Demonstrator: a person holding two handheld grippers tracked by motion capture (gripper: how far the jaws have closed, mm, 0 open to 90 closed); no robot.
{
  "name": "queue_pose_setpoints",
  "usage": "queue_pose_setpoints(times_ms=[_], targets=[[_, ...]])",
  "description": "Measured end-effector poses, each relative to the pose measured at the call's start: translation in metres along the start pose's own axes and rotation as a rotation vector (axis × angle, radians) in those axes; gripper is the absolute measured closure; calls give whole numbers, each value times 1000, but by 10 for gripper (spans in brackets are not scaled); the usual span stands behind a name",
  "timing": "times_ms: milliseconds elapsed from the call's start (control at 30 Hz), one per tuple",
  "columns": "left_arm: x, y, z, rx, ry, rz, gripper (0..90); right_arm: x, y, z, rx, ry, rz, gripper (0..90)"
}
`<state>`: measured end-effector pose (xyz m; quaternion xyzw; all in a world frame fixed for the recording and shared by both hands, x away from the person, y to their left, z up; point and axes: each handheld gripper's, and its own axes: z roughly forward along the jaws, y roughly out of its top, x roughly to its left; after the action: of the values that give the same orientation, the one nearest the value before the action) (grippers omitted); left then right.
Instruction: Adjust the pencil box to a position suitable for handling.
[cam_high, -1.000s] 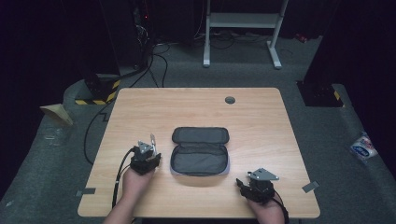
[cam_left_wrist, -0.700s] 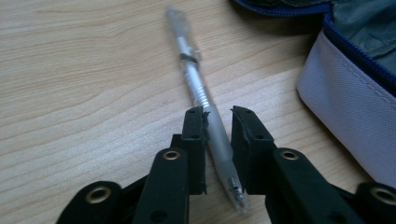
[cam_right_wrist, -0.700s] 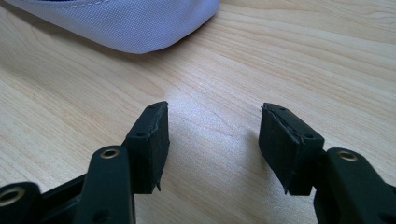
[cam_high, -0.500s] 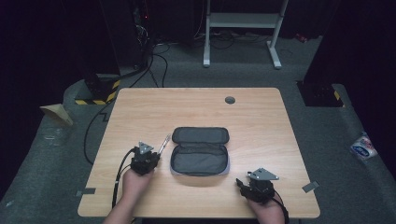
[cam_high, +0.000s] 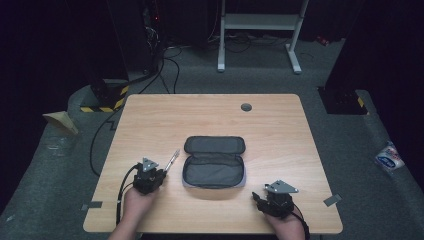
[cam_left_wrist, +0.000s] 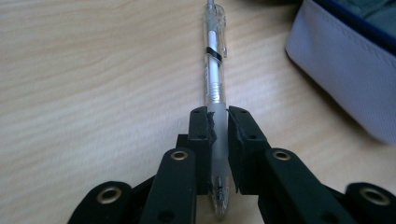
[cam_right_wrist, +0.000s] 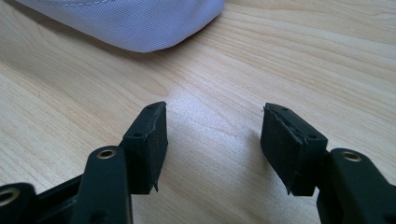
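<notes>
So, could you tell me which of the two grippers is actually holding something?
The left gripper: it's shut on the clear pen, while the right gripper stands open over bare table.

The counter (cam_high: 280, 130) is pale wood with fine, slightly wavy grain lines, and a small dark grey round cap (cam_high: 246, 107) sits in it. The pen (cam_left_wrist: 215, 79) is clear and frosted, with a silvery core and a thin black band around its barrel. The case (cam_high: 214, 162) is dark grey inside, pale lilac-grey cloth outside, with a navy edge at its rim. The left claw (cam_left_wrist: 218, 123) and the right claw (cam_right_wrist: 212, 140) are matt black with brass-coloured rivets. The floor (cam_high: 75, 150) is grey carpet; a yellow-and-black striped strip (cam_high: 111, 100) lies on it.
</notes>
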<state>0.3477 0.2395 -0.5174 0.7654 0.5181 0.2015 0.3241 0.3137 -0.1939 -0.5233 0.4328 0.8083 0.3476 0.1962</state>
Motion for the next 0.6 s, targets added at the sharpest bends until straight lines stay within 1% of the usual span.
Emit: queue_pose_setpoints(times_ms=[133,167,233,267,333,400,500,600], targets=[[2,-13,-14,6,-4,-1,798,-1,5,4,11,9,-4,405],[2,-15,-17,9,-3,8,796,-2,6,5,10,13,-6,405],[2,-19,-22,10,2,8,794,-3,9,8,10,17,-5,404],[2,-20,-25,5,2,11,785,-3,10,9,11,18,-2,404],[3,-20,-28,-11,-6,4,728,-4,12,12,10,21,-4,404],[4,-18,-28,-30,-10,10,710,-5,13,13,9,23,-8,404],[2,-12,-23,-32,-12,28,689,-5,12,12,3,26,-7,404],[0,-5,-14,-27,-9,51,680,-5,11,12,0,25,-11,405]])
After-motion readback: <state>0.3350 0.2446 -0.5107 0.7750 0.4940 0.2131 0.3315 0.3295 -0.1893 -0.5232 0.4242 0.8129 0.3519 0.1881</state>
